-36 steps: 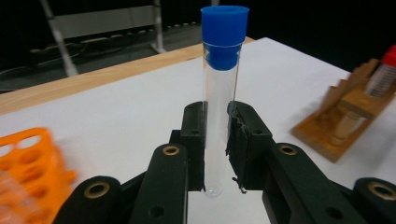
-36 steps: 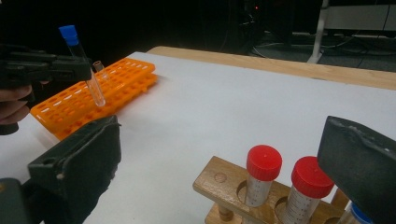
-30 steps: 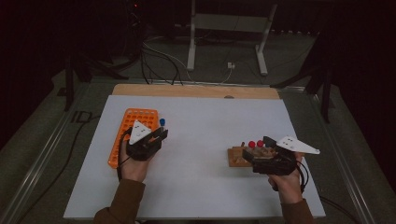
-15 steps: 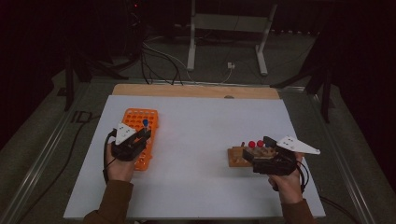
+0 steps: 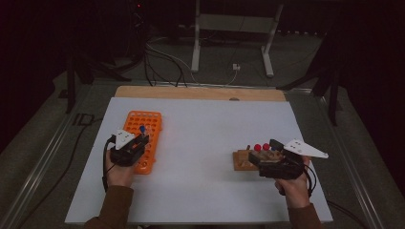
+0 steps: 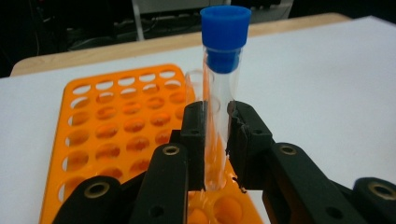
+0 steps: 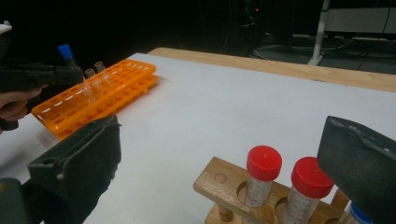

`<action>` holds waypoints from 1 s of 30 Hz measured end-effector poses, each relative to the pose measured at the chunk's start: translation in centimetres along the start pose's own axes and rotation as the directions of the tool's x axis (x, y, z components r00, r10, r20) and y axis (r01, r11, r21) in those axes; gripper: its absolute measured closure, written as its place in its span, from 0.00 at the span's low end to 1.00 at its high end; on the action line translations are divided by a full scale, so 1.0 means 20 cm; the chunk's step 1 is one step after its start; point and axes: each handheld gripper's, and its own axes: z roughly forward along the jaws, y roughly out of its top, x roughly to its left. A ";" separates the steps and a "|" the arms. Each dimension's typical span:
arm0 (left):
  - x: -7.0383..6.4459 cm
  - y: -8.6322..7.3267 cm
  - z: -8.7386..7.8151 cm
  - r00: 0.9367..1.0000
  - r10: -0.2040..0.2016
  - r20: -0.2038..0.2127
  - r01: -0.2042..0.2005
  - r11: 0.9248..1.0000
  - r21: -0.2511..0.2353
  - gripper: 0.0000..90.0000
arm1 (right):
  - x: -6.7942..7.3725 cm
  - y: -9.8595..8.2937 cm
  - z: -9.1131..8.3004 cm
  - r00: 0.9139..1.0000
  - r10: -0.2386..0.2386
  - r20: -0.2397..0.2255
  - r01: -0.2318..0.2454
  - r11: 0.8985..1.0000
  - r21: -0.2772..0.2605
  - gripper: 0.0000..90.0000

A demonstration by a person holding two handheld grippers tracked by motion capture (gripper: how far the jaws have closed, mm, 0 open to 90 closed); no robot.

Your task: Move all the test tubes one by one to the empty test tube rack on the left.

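Left gripper [image 5: 138,143] drifts back toward 6 o'clock over the orange rack [image 5: 152,125], jaws clamped on the blue-capped tube [image 6: 220,93], looks ready to slot, while the right gripper [image 5: 267,162] sits wide open.

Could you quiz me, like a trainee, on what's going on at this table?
1. True or false: the left tool is shut on the blue-capped tube.
2. What colour is the rack under that tube? A) green B) orange C) white
3. Fill in: the tubes in the wooden rack by the right tool have ____ caps.

Key: 1 true, its jaws clamp the tube upright above the holes. 2 B. 3 red, and that tool's jaws stand wide apart.
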 end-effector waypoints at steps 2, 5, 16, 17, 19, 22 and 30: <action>0.00 -0.01 0.01 1.000 0.013 -0.004 -0.013 1.000 0.025 0.86 | 0.00 0.00 0.00 1.000 0.000 -0.001 0.000 1.000 0.001 0.00; -0.01 -0.03 0.03 1.000 0.019 -0.003 -0.019 0.995 0.093 0.86 | 0.00 0.00 0.00 1.000 0.000 -0.001 0.000 1.000 0.001 0.00; -0.03 -0.04 0.08 0.999 0.034 -0.020 -0.030 0.982 0.187 0.87 | 0.00 0.00 0.00 1.000 0.002 -0.004 -0.002 1.000 0.001 0.00; -0.03 -0.04 0.08 0.999 0.031 -0.021 -0.027 0.982 0.187 0.87 | 0.00 0.00 0.00 1.000 0.000 -0.005 0.000 1.000 0.000 0.00; -0.03 -0.04 0.08 0.999 0.029 -0.018 -0.026 0.982 0.185 0.87 | 0.00 0.00 0.00 1.000 -0.001 -0.007 0.001 1.000 -0.002 0.00; -0.03 -0.04 0.08 0.999 0.029 -0.019 -0.025 0.983 0.184 0.87 | 0.00 0.00 0.00 1.000 -0.001 -0.008 0.001 1.000 -0.001 0.00; -0.02 -0.05 0.07 1.000 0.005 -0.022 -0.001 0.985 0.171 0.74 | -0.01 0.00 -0.01 1.000 0.001 -0.008 -0.001 1.000 -0.005 0.00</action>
